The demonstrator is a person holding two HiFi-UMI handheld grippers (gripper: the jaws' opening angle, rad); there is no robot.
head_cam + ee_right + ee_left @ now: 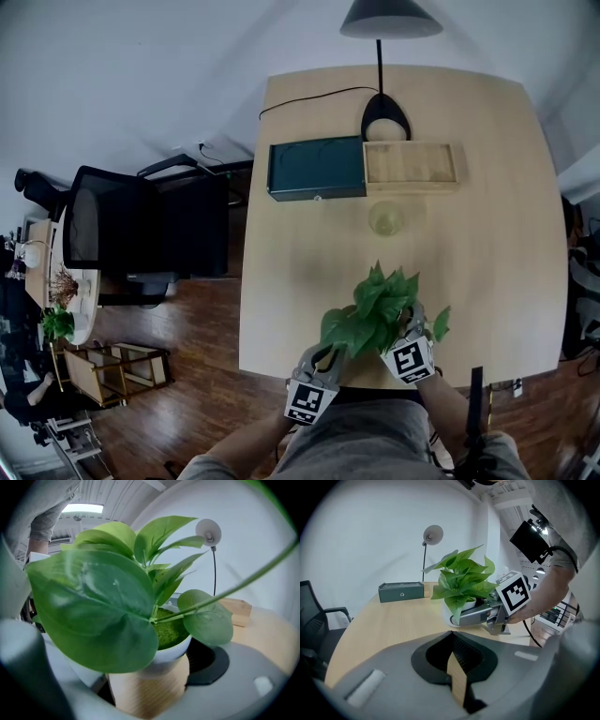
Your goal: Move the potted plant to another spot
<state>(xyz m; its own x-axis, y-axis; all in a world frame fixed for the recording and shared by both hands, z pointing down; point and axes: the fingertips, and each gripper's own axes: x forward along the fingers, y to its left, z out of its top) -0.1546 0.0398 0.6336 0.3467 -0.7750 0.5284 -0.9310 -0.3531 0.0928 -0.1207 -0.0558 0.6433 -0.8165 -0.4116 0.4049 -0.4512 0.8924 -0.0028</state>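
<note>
Head view: leaves of the potted plant (380,309) cover its pot completely, plus the front of the right gripper (412,328), so its tips can't be seen there. Lamp (386,19) far behind the plant: shade clipped by the top edge. Pale round thing (386,218) between plant and lamp is probably a glass, too faint to say. Right gripper view: near leaves out of focus, one jaw lost behind the big leaf, pot (171,651) base hidden by the pad (150,686).
</note>
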